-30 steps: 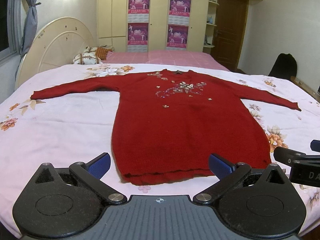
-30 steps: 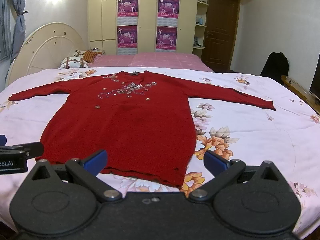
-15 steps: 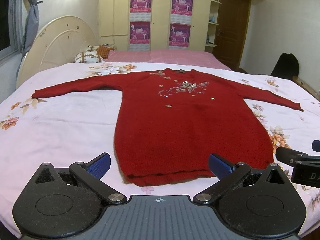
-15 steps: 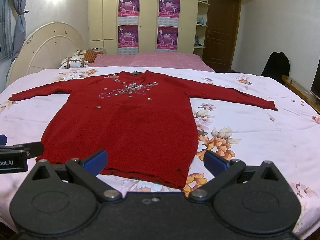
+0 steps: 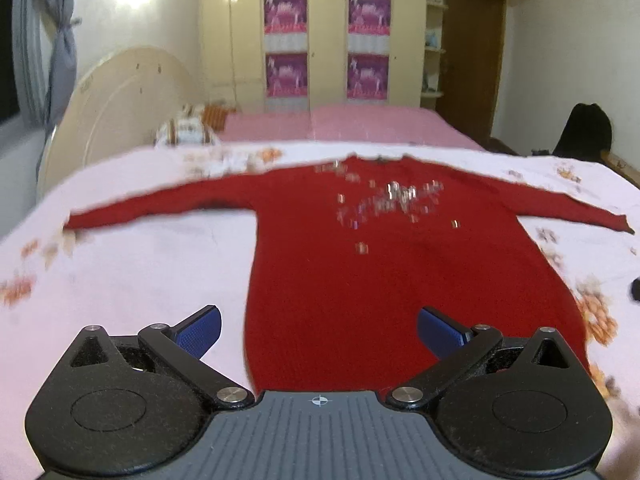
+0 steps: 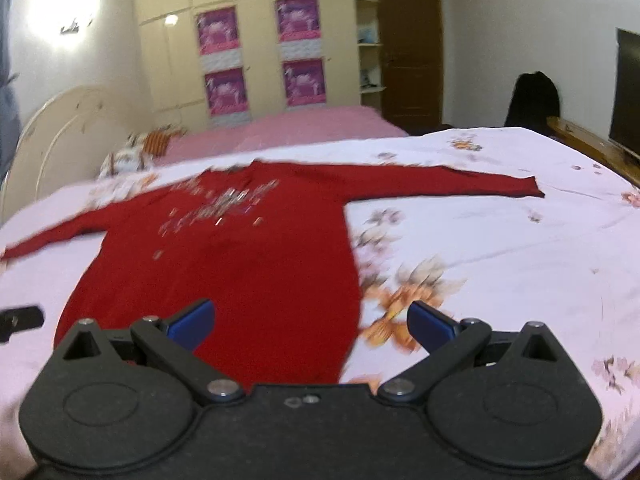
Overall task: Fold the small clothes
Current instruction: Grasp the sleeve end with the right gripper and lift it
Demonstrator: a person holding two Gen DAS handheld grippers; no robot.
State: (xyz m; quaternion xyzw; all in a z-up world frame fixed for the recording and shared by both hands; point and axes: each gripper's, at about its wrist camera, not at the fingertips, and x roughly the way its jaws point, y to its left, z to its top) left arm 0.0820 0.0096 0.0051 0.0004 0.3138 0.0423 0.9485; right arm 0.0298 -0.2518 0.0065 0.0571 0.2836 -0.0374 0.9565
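Note:
A red long-sleeved sweater [image 5: 380, 272] with sequins on the chest lies flat, sleeves spread, on the floral pink bedspread [image 5: 120, 272]. It also shows in the right wrist view [image 6: 248, 272]. My left gripper [image 5: 319, 332] is open and empty, over the sweater's lower left part. My right gripper [image 6: 310, 324] is open and empty, over the sweater's lower right edge. The hem is hidden behind both gripper bodies. Both views are motion-blurred.
A second bed with a pink cover [image 5: 340, 124] and pillows [image 5: 188, 136] lies beyond. Wardrobe with posters [image 5: 328, 60] at the back, a door [image 5: 472, 60] right of it. A dark chair [image 6: 536, 100] and a TV [image 6: 628, 92] stand at the right.
Both grippers have moved forward over the sweater, so its hem is now hidden under them. The right gripper has also turned to the right. Both stay open.

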